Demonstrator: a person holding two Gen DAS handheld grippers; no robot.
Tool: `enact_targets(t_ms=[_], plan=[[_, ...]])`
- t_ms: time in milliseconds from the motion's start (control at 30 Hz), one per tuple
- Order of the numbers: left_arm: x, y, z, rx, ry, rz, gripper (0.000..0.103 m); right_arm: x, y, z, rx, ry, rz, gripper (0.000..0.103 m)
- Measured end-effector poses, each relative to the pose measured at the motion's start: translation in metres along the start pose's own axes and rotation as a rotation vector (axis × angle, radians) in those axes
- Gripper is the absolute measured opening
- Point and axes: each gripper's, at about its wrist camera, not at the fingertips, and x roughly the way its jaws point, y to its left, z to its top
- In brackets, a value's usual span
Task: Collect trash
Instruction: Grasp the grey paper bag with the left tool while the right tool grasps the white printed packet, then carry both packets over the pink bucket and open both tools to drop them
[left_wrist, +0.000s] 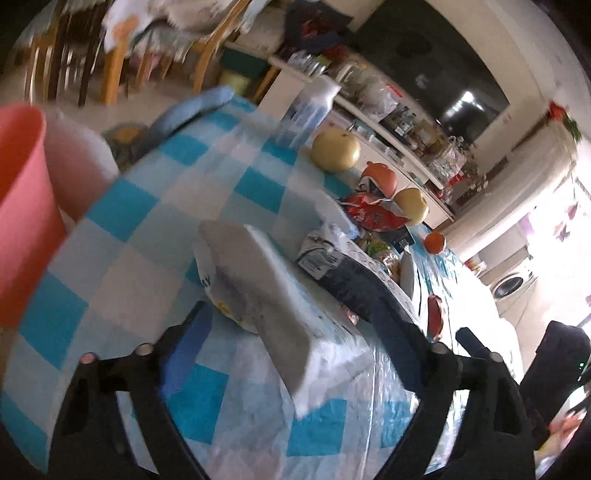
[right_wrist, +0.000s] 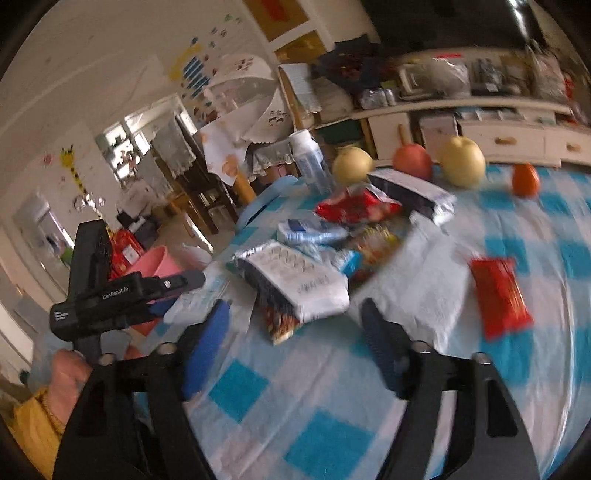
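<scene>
Home, lived-in dining/living room. Worktop under a blue-and-white checked cloth (right_wrist: 498, 369) carries fruit, a yellow pear (right_wrist: 461, 162) among it, a plastic bottle (right_wrist: 310, 155) and snack wrappers. Wooden dining chairs (left_wrist: 118, 55) behind it, lace covers draped nearby. Long cream sideboard (right_wrist: 498, 140) with drawers, its top crowded with jars, bags and household clutter. Large dark TV screen (left_wrist: 443, 62) on the wall above. Kids' stickers and drawings on the wall (right_wrist: 195, 70), a giraffe decal (right_wrist: 74, 166). Washing machine (left_wrist: 513, 284) at a bright doorway. Pink plastic bin (left_wrist: 22, 206) beside the worktop.
</scene>
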Motion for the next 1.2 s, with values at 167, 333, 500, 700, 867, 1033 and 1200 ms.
enact_targets(t_ms=[167,333,500,700,867,1033,1200], plan=[[0.023,0.004,0.005,-0.039,0.065,0.006,0.068,0.048,0.001,0.025,-0.034,0.103,0.010,0.091],[0.031,0.008,0.010,-0.053,0.072,-0.005,0.049,0.093,0.009,0.034,-0.121,0.241,-0.012,0.091],[0.027,0.014,0.009,-0.064,0.068,-0.037,0.038,0.112,0.014,0.027,-0.168,0.316,-0.016,0.091],[0.017,0.026,0.012,-0.077,0.049,-0.058,0.029,0.115,0.038,0.009,-0.225,0.328,-0.041,0.062],[0.008,0.031,0.013,-0.078,0.034,-0.059,0.024,0.112,0.055,-0.004,-0.242,0.314,-0.099,0.061],[-0.005,0.037,0.017,-0.089,0.003,-0.076,0.023,0.096,0.059,-0.007,-0.175,0.261,-0.153,0.060],[-0.026,0.037,0.023,-0.085,-0.045,-0.115,0.023,0.077,0.070,0.003,-0.114,0.190,-0.160,0.060]])
